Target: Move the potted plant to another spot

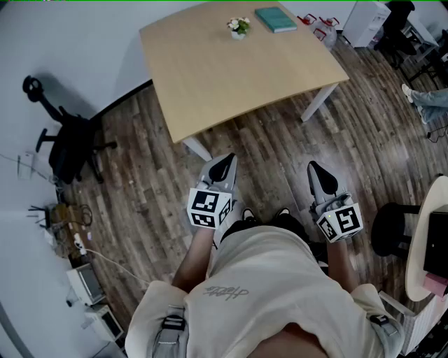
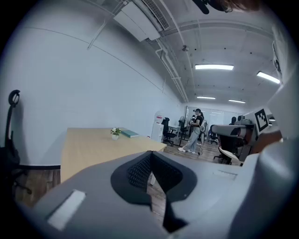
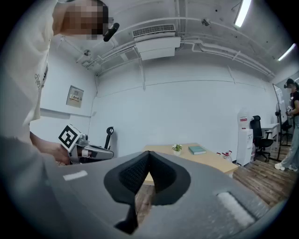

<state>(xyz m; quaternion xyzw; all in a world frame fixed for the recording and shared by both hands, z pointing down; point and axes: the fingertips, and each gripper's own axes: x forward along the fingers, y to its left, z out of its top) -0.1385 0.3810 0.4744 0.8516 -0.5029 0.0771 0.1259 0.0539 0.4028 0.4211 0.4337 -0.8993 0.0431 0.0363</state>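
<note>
Potted plant [image 1: 238, 26] is sitting near the table's [image 1: 210, 77] far edge beside a book [image 1: 276, 19], well apart from left gripper [image 1: 225, 164] and right gripper [image 1: 315, 168], both hanging clenched and empty before the near edge, bare tabletop lying between.

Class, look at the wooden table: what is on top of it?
A small potted plant and a teal book sit apart, near the far edge of the table. Anything lying beneath the book is covered.
</note>
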